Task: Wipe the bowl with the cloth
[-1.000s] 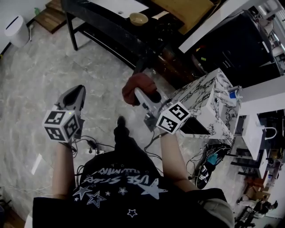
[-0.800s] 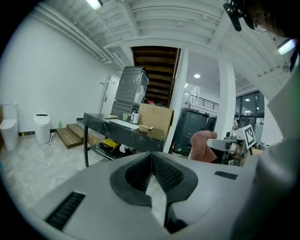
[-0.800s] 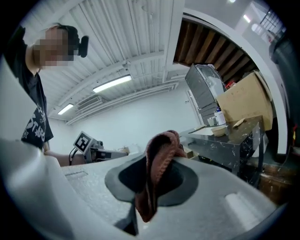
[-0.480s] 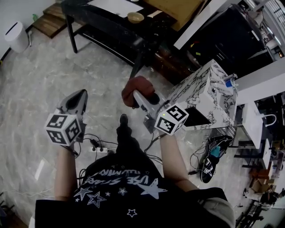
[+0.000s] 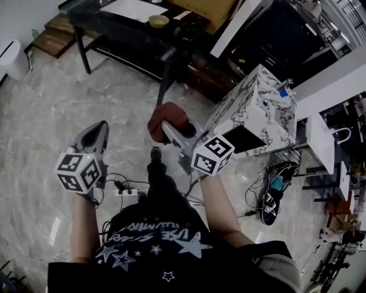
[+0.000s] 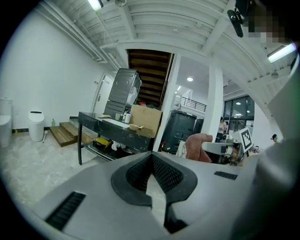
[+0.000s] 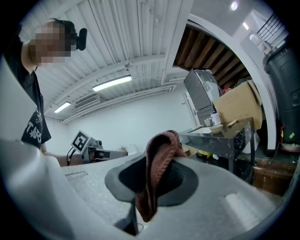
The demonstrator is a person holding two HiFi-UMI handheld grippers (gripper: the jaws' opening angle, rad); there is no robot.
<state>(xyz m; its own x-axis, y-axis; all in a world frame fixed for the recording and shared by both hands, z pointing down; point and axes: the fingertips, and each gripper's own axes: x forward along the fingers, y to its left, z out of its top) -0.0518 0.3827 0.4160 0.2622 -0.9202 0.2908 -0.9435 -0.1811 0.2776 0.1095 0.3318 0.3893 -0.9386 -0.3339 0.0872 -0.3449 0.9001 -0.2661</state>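
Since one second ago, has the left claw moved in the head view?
Yes, slightly to the right. The left claw earlier lay almost straight below the foot of the table leg; now it sits further right of that foot.

Black star-print T-shirt [image 5: 154,240]; grey left gripper [image 5: 100,127], right gripper [image 5: 166,126]; black-white marker cubes [image 5: 79,170] [image 5: 213,154].

Open workshop-type hall. Marble-look floor [image 5: 46,103]; black work table [image 5: 108,22] at 11 o'clock, cardboard box [image 5: 206,8] at 12; power strip [image 5: 127,193] with loose cables on floor; ceiling tube light [image 7: 112,83].
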